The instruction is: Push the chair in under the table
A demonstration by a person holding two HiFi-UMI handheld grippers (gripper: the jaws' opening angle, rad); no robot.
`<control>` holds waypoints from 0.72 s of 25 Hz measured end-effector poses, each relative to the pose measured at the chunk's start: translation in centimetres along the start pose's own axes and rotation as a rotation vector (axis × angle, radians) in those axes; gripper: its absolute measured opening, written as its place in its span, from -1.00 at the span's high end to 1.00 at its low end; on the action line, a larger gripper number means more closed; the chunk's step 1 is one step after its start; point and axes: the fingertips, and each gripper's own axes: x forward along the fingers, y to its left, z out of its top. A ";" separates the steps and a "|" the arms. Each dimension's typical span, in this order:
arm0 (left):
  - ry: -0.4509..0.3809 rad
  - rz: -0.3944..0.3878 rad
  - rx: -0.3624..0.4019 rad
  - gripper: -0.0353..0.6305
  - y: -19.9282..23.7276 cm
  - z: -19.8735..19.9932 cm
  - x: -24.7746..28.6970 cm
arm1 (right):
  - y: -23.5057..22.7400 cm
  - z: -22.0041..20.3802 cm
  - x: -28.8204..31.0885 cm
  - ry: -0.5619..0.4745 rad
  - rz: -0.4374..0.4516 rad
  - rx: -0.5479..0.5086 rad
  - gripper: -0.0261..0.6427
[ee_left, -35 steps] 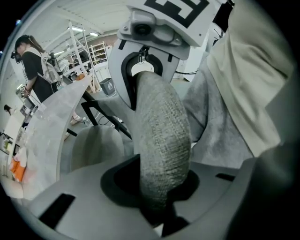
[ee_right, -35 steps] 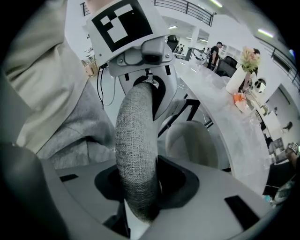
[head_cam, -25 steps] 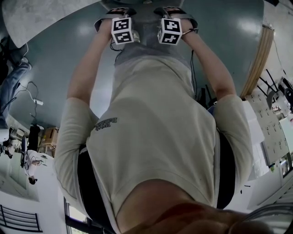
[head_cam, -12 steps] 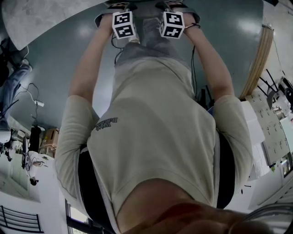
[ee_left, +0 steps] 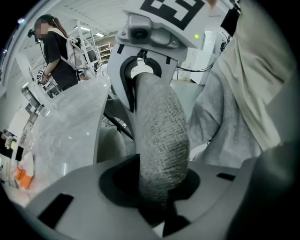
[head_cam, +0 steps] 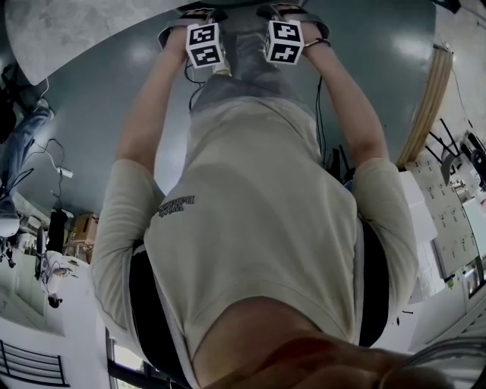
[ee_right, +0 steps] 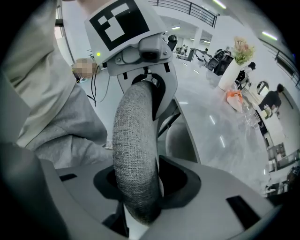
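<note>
The chair's backrest (ee_left: 159,131) is a thick bar of grey woven fabric (ee_right: 133,140), and both grippers sit on its top edge side by side. My left gripper (ee_left: 157,187) is shut on it. The bar also runs between the jaws of my right gripper (ee_right: 140,187), which have just been opening; a dark gap shows beside the fabric. In the head view both arms reach out to the left gripper (head_cam: 199,17) and right gripper (head_cam: 285,14) at the top, near the pale marble table (head_cam: 68,26). The jaws are hidden there.
The table top (ee_right: 220,126) stretches off beside the backrest and bears a vase of flowers (ee_right: 236,58) and an orange thing (ee_right: 233,98). A person in a dark top (ee_left: 56,51) stands far off. Cables (head_cam: 45,152) lie on the teal floor at the left.
Both grippers have slid a little further from my body toward the table, and my arms have stretched. Over the last half second they have kept still.
</note>
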 end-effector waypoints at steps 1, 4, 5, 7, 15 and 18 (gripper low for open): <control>-0.003 0.003 0.004 0.57 0.0 0.0 -0.1 | 0.0 0.1 -0.1 -0.005 0.010 0.002 0.44; -0.031 0.003 -0.003 0.50 -0.3 0.4 -0.7 | 0.4 0.1 -0.7 -0.029 0.058 0.011 0.34; -0.049 0.001 -0.016 0.47 -0.3 0.6 -1.1 | 0.5 0.0 -1.0 -0.035 0.070 0.008 0.30; -0.087 -0.006 -0.054 0.42 -0.3 1.0 -2.4 | 0.5 -0.2 -1.8 -0.042 0.083 -0.008 0.29; -0.258 0.017 -0.193 0.42 0.2 2.1 -9.0 | -0.7 0.5 -8.0 -0.137 0.180 0.076 0.44; -0.394 0.102 -0.357 0.44 2.7 3.5 -13.0 | -3.5 1.4 -11.0 -0.213 0.146 0.149 0.51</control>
